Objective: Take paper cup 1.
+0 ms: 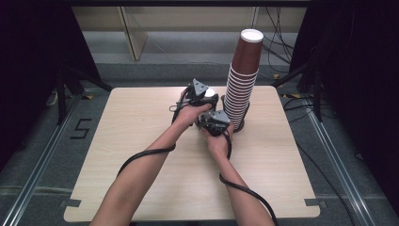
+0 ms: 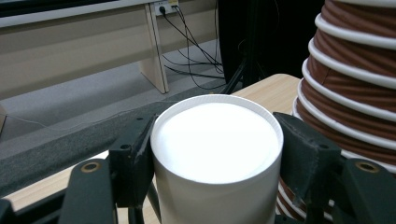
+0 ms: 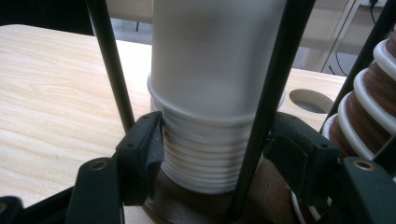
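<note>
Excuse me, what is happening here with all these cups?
A person works at a wooden table with a gripper in each hand. The left gripper is closed on the top white cup of a short white stack in a rack. The right gripper clamps the lower rims of that stack. A tall brown cup stack stands beside them.

Your white cup (image 2: 217, 154) looks like smooth matt paper, its rim rolled. The brown stack (image 1: 241, 84) is paper too. The table (image 3: 56, 102) shows pale, matt wood grain.
</note>
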Demonstrator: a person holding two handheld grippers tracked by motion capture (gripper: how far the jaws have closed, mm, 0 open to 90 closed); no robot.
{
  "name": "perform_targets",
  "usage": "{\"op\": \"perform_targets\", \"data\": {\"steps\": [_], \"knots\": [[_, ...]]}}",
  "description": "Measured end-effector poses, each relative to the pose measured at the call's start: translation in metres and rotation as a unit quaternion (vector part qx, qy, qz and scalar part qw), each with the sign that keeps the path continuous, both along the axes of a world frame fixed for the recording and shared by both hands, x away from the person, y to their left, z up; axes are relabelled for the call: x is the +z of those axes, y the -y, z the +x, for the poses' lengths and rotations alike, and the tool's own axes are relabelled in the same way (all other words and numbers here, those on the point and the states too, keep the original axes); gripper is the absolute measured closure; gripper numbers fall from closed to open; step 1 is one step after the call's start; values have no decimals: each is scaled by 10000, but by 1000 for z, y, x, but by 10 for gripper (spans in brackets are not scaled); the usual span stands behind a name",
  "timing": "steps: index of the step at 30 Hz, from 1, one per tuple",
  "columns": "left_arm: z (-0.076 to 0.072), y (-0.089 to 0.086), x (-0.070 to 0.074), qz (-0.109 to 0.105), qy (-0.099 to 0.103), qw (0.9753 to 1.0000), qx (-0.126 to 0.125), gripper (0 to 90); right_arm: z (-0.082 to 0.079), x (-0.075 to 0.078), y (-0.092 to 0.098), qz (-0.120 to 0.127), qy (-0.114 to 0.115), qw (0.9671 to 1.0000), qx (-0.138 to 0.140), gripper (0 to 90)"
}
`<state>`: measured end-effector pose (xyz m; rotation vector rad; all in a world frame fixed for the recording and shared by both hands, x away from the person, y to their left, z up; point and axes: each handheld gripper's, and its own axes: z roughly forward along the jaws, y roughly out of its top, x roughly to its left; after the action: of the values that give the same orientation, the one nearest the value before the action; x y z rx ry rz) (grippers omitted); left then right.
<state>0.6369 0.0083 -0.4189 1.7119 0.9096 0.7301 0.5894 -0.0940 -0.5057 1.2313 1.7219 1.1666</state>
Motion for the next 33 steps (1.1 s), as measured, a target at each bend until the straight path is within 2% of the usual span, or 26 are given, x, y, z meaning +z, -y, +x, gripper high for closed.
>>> {"op": "perform_targets", "data": {"steps": [7, 12, 16, 17, 18, 22, 23, 25, 27, 29, 30, 31, 33], "knots": [[-3, -3, 11, -133, 134, 9998, -16, 338, 0, 0, 1, -56, 22, 10000, 3, 367], [-7, -5, 22, -149, 242, 9996, -30, 338, 0, 0, 1, -67, 9, 10000, 66, 368], [-10, -7, 30, -148, 324, 9994, -55, 338, 0, 1, 1, 25, -4, 10000, 79, 362], [-11, -7, 33, -164, 346, 9992, -60, 338, 0, 0, 2, -148, 3, 9999, 55, 351], [-12, -7, 35, -174, 364, 9992, -66, 338, 0, 0, 2, -148, 3, 9999, 55, 351], [-16, -9, 47, -189, 486, 9986, -87, 338, -1, 1, 1, -58, -25, 9999, 134, 307], [-16, -10, 49, -131, 607, 9980, -101, 338, -2, 1, 2, -142, -24, 9998, 151, 292], [-18, -11, 50, -198, 527, 9984, -87, 337, -3, 1, 1, -53, 0, 10000, 83, 285], [-18, -14, 56, -180, 648, 9977, -87, 337, -5, 0, 0, -105, -53, 9998, 150, 264], [-20, -14, 57, -239, 569, 9981, -58, 337, -4, -1, 1, -130, -75, 9996, 247, 252], [-20, -15, 59, -207, 663, 9976, -80, 337, -4, -1, 1, -130, -75, 9996, 247, 252], [-23, -15, 61, -251, 590, 9979, -53, 337, -6, 0, 2, -113, -138, 9996, 224, 248], [-25, -16, 64, -249, 633, 9977, -73, 337, -10, 2, 3, -84, -113, 9996, 264, 248]]}}
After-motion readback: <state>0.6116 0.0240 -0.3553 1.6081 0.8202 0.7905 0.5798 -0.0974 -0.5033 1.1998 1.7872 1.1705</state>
